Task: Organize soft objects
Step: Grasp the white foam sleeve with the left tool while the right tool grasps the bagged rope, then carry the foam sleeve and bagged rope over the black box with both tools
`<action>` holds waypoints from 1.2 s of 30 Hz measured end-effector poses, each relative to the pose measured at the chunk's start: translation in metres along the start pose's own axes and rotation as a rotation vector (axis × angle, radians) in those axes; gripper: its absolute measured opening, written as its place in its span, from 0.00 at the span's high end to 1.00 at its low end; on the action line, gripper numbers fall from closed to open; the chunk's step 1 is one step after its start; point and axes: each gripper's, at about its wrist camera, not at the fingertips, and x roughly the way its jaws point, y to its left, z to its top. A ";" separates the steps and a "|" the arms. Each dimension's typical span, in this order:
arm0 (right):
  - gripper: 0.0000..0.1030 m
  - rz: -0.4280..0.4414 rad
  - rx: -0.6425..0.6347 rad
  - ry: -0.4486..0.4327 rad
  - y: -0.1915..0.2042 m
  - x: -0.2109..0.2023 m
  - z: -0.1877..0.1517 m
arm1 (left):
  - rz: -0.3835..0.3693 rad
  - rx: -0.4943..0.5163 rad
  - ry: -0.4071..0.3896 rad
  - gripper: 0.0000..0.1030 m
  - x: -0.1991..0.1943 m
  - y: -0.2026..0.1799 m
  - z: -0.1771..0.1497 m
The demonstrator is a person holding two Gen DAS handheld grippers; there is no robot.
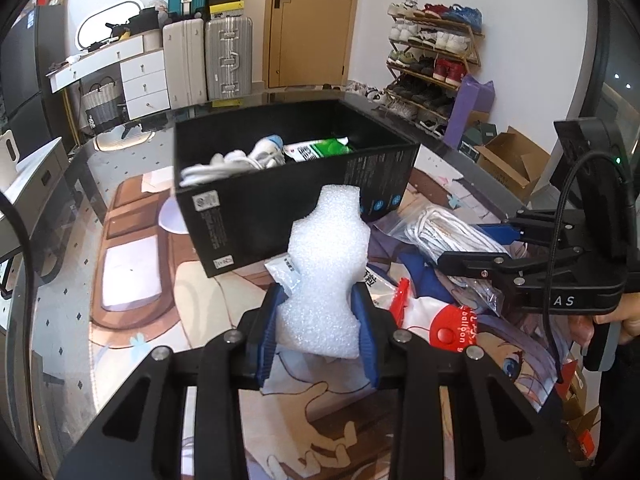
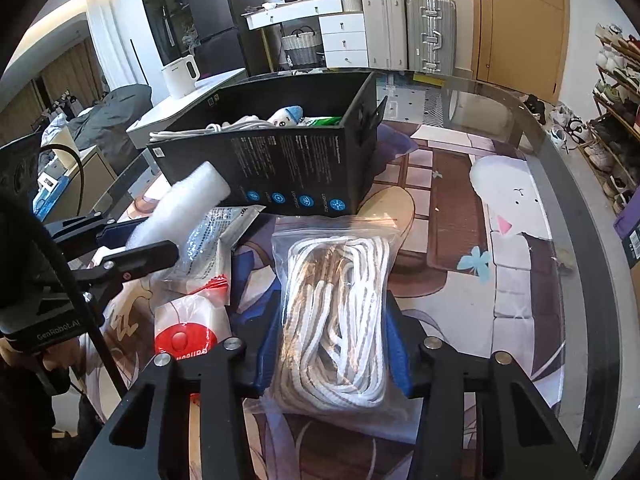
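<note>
My left gripper (image 1: 320, 312) is shut on a white foam piece (image 1: 326, 272) and holds it above the mat, just in front of the black box (image 1: 280, 204). The box holds a white cable, a small plush and a green packet (image 1: 320, 150). My right gripper (image 2: 334, 332) is shut on a clear zip bag of white rope (image 2: 336, 304), which lies on the mat. The foam also shows in the right wrist view (image 2: 180, 208), and the rope bag shows in the left wrist view (image 1: 452, 236).
A red and white balloon packet (image 1: 436, 320) and a white sachet (image 2: 208, 248) lie on the printed mat (image 1: 132, 280) between the grippers. The round glass table edge (image 2: 568, 184) curves on the right. Suitcases, drawers and a shoe rack stand beyond.
</note>
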 end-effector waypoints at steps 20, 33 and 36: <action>0.57 0.030 -0.021 -0.142 0.010 -0.058 0.013 | 0.061 -0.078 -0.144 0.68 -0.056 0.028 0.009; 0.57 0.027 -0.019 -0.192 0.020 -0.072 0.036 | 0.062 -0.083 -0.182 0.68 -0.062 0.037 0.027; 0.57 0.022 -0.033 -0.197 0.024 -0.074 0.045 | 0.061 -0.078 -0.188 0.68 -0.061 0.038 0.035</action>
